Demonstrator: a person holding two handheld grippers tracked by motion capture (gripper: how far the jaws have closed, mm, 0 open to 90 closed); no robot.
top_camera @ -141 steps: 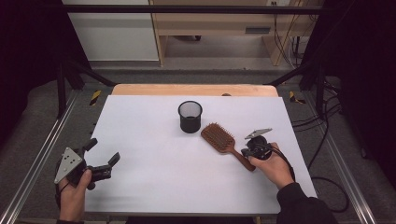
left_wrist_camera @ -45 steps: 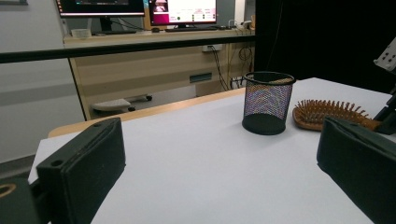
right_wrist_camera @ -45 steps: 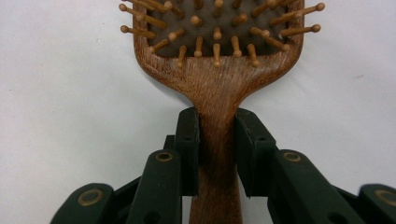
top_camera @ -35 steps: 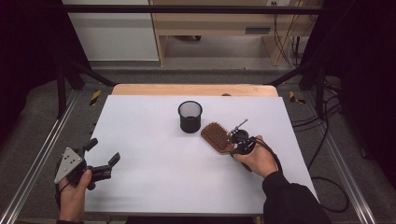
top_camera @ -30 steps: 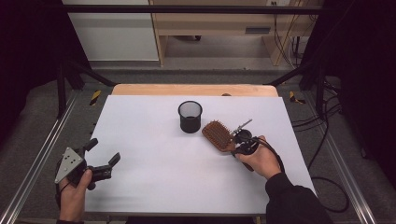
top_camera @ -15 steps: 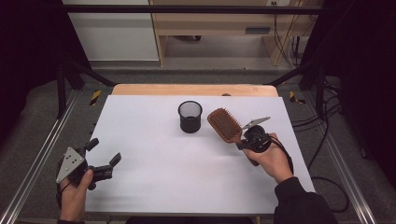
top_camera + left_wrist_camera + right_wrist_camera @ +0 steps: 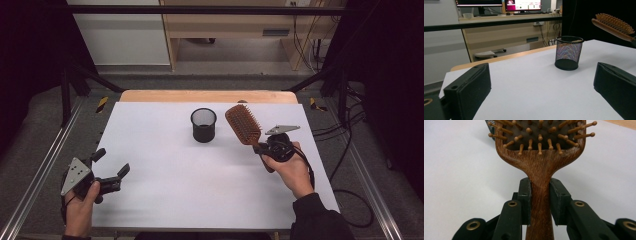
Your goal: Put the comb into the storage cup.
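A wooden hairbrush [image 7: 243, 123] is held off the white table [image 7: 165, 165], bristles up, just right of a black mesh cup [image 7: 203, 125]. My right gripper [image 7: 260, 148] is shut on its handle; the right gripper view has both jaws pressed on the neck of the hairbrush [image 7: 540, 165]. My left gripper [image 7: 111, 167] rests at the table's front left, open and with nothing between its jaws. In the left gripper view the mesh cup [image 7: 569, 53] stands ahead and the hairbrush [image 7: 614, 24] hangs at upper right.
A wooden strip [image 7: 210, 96] runs along the table's far edge. Metal rails [image 7: 45, 165] flank both sides. Cables [image 7: 350, 125] trail on the floor at the right. A desk with monitors [image 7: 506, 5] stands beyond the table.
My right gripper has lifted the hairbrush off the table and carried it up and right, beside the cup. The left gripper has stayed in place.
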